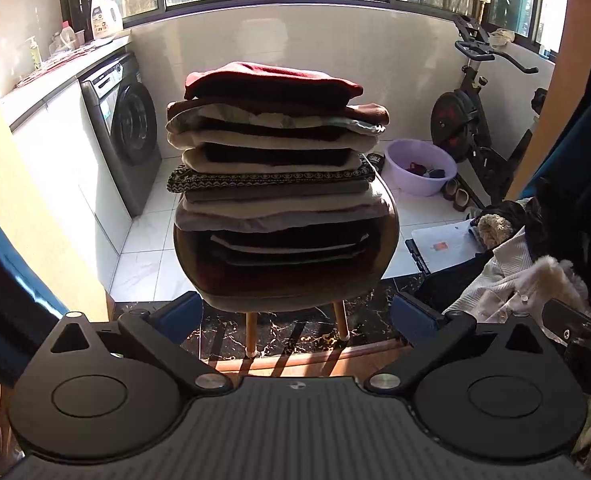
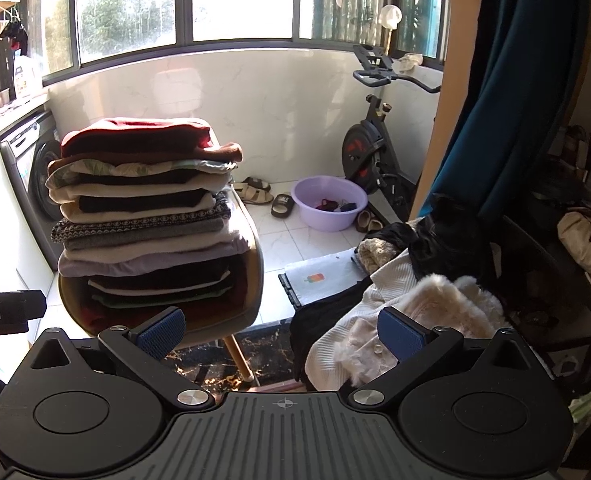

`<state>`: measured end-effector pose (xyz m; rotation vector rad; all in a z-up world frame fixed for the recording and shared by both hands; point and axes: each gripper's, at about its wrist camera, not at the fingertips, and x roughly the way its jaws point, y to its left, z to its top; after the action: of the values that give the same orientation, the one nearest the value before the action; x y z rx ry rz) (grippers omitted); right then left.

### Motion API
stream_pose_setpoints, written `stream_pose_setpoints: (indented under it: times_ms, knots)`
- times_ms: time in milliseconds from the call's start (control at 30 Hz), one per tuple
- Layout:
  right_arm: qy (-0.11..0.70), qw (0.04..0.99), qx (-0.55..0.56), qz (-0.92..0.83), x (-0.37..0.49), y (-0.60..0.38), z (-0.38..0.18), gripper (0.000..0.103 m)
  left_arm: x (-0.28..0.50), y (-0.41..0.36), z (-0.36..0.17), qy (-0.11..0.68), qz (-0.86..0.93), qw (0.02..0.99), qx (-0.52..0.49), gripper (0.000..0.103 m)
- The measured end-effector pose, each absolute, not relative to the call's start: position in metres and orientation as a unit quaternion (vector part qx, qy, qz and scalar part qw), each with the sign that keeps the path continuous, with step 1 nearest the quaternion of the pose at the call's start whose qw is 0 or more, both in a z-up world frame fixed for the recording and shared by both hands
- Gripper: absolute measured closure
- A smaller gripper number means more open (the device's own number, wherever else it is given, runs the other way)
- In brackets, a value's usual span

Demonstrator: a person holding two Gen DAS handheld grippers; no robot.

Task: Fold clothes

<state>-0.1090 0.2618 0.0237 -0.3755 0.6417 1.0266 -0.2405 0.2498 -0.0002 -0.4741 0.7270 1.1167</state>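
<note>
My left gripper (image 1: 296,316) and right gripper (image 2: 281,330) both hang spread wide, holding nothing. The stack of folded clothes (image 1: 273,152) sits on a chair (image 1: 283,284), whose seat it hides. The unfolded heap (image 2: 411,300) lies right, its dark garments hard to distinguish.

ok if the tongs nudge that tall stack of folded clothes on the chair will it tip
Probably. The tall stack of folded clothes rises high above the curved brown chair, with uneven soft layers overhanging. The top dark red folded garment would likely slide first.
</note>
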Motion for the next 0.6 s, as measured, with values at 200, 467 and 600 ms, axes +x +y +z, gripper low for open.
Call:
stream_pose_setpoints:
  times_ms: [200, 467, 600]
  knots:
    - [0.299, 0.805, -0.172, 0.482, -0.1055, 0.2612, 0.0239, 0.001, -0.2374, 0.2491, 0.0014, 0.33, 0.511, 0.765, -0.211, 0.0]
    - [0.298, 0.805, -0.17, 0.484, -0.1051, 0.2632, 0.0244, 0.001, -0.2373, 0.2486, 0.0028, 0.326, 0.507, 0.77, -0.209, 0.0]
    - [0.295, 0.806, -0.17, 0.485, -0.1071, 0.2638, 0.0254, 0.001, -0.2379, 0.248, 0.0027, 0.324, 0.505, 0.773, -0.208, 0.0]
